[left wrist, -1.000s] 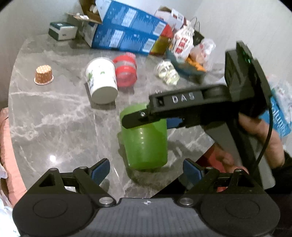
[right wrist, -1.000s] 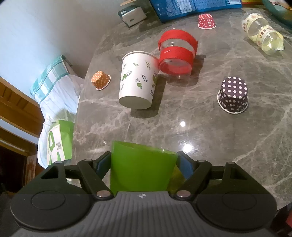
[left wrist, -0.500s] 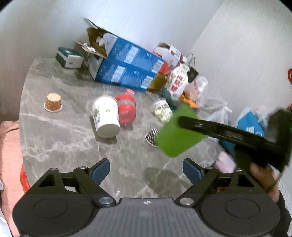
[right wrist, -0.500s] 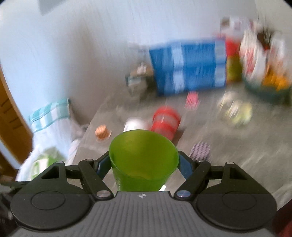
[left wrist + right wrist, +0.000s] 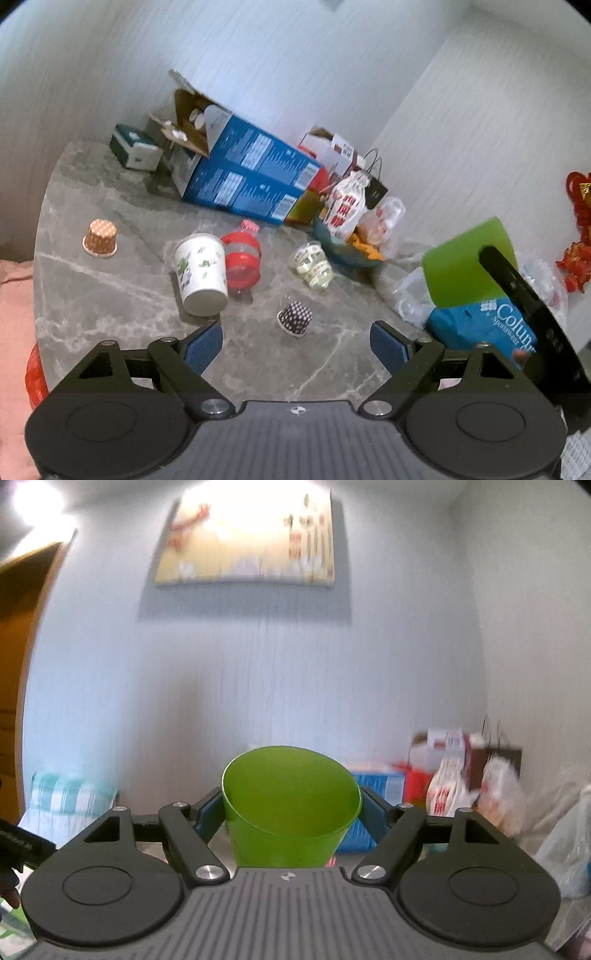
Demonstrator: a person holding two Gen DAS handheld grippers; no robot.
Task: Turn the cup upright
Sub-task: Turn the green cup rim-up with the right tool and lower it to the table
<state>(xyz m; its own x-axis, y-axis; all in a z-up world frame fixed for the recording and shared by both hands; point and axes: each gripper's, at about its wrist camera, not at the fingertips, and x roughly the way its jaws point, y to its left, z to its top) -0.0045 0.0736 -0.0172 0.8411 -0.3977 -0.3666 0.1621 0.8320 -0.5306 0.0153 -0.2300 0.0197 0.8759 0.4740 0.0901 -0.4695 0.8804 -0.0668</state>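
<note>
Left wrist view: the left gripper (image 5: 296, 341) hovers over the grey marble table (image 5: 110, 295), its blue-padded fingers (image 5: 203, 341) spread wide with nothing between them. On the table a white paper cup with green leaf print (image 5: 201, 273) stands mouth down, touching a clear cup with red bands (image 5: 242, 260) behind it. An orange dotted cupcake liner (image 5: 100, 238) sits well apart to the left, a dark dotted cupcake liner (image 5: 295, 316) nearer the gripper. Stacked blue cardboard boxes (image 5: 247, 177) lie at the back. At right the translucent green plastic cup (image 5: 461, 264) is held in the air, clear of the table, tilted, by the right gripper's black finger (image 5: 517, 284).

Right wrist view: the right gripper (image 5: 291, 808) is clamped on the green plastic cup (image 5: 291, 805), blue pads pressing both sides; its open mouth faces the camera and upward. Behind, a pale wall carries a blurred framed picture (image 5: 247, 535).
</note>
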